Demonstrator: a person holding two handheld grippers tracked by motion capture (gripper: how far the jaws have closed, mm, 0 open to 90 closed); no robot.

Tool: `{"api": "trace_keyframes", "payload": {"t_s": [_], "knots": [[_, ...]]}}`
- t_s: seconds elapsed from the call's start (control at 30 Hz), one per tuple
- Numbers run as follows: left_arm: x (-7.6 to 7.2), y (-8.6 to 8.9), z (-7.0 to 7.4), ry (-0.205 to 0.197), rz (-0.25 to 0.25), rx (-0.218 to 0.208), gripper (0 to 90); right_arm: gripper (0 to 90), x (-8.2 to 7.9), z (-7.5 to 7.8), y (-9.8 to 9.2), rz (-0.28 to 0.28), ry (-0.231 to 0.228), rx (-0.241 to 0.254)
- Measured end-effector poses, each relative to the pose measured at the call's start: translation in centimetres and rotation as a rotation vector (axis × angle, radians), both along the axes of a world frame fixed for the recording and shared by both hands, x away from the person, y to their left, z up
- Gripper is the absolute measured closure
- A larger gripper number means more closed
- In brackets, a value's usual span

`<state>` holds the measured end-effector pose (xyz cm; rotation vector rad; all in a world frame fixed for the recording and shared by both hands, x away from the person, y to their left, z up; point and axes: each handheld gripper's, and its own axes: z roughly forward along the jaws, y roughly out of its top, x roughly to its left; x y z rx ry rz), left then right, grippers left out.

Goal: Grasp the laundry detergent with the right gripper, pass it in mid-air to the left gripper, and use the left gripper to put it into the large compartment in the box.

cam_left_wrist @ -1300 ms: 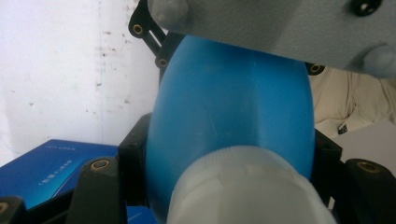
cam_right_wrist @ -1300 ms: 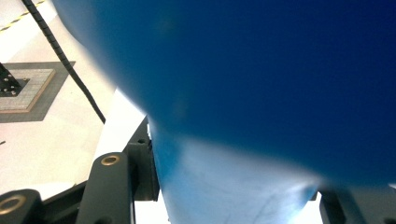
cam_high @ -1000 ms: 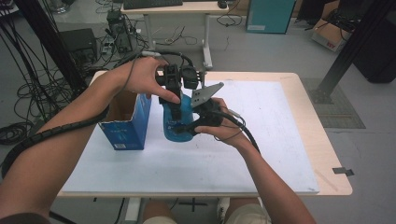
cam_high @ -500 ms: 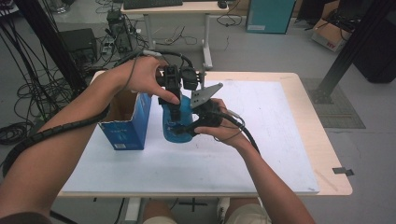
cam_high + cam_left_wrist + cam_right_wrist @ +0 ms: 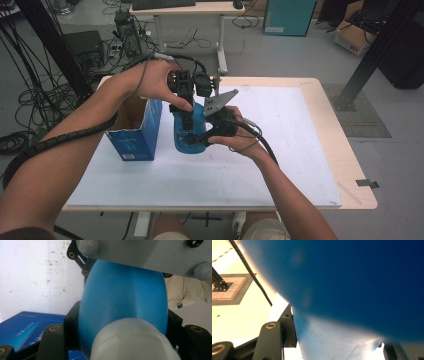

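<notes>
A blue bottle point(image 5: 191, 131) stands upright near the middle of the white surface point(image 5: 280, 150), just to the 3 o'clock side of an open blue carton point(image 5: 135, 132). The left gripper point(image 5: 186, 112) comes down from 12 o'clock, its jaws pinching the bottle up by its white cap point(image 5: 132, 340). The right gripper point(image 5: 210, 131) reaches in from 3 o'clock, its jaws clamped on the bottle's body point(image 5: 352, 280). A grey plate point(image 5: 220, 102) tops the right gripper

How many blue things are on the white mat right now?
2. An open blue box stands at the mat's left; a blue bottle stands just right of it, gripped by both hand-held grippers. The box may hide more inside.
</notes>
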<state>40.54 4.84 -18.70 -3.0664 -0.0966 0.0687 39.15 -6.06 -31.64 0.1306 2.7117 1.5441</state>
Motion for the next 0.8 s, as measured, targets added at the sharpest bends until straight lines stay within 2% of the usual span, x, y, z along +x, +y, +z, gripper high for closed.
{"api": "trace_keyframes", "payload": {"t_s": [0.07,0.1,0.27,0.37,0.43,0.5,0.63,0.67,0.7,0.73,0.8], "knots": [[-0.01,-0.05,0.08,-0.003,-0.004,0.004,36.9,41.9,-0.01,0.04,-0.02,-0.002,-0.003,0.001],[0.24,-0.12,0.25,-0.004,-0.048,0.028,36.9,41.9,-0.01,0.05,-0.03,-0.002,-0.004,0.002],[0.21,-0.05,0.18,-0.006,-0.047,0.023,37.0,41.8,0.00,0.05,-0.02,-0.005,-0.004,0.003],[0.34,0.03,0.08,0.011,-0.055,0.027,37.1,41.7,0.05,-0.04,0.03,0.003,-0.002,0.003],[0.30,0.14,-0.03,0.012,-0.037,0.023,37.0,41.6,0.06,-0.10,0.10,0.008,0.003,-0.001],[0.42,0.15,0.02,0.017,-0.052,0.029,37.1,41.4,0.10,-0.19,0.17,0.011,0.009,0.003],[0.30,0.28,-0.05,0.011,-0.028,0.014,37.1,41.3,0.16,-0.20,0.21,0.012,0.012,0.005],[0.09,0.32,-0.22,0.015,0.011,-0.015,37.1,41.3,0.28,-0.21,0.20,0.025,0.001,0.012],[0.43,0.26,-0.06,0.025,-0.039,0.017,37.1,41.2,0.36,-0.23,0.23,0.034,-0.005,0.016],[0.25,0.26,-0.18,0.029,-0.004,-0.005,37.1,41.2,0.39,-0.24,0.22,0.035,-0.006,0.016],[0.44,0.26,-0.14,0.028,-0.038,0.016,37.1,41.1,0.41,-0.26,0.19,0.036,-0.006,0.014]]}}
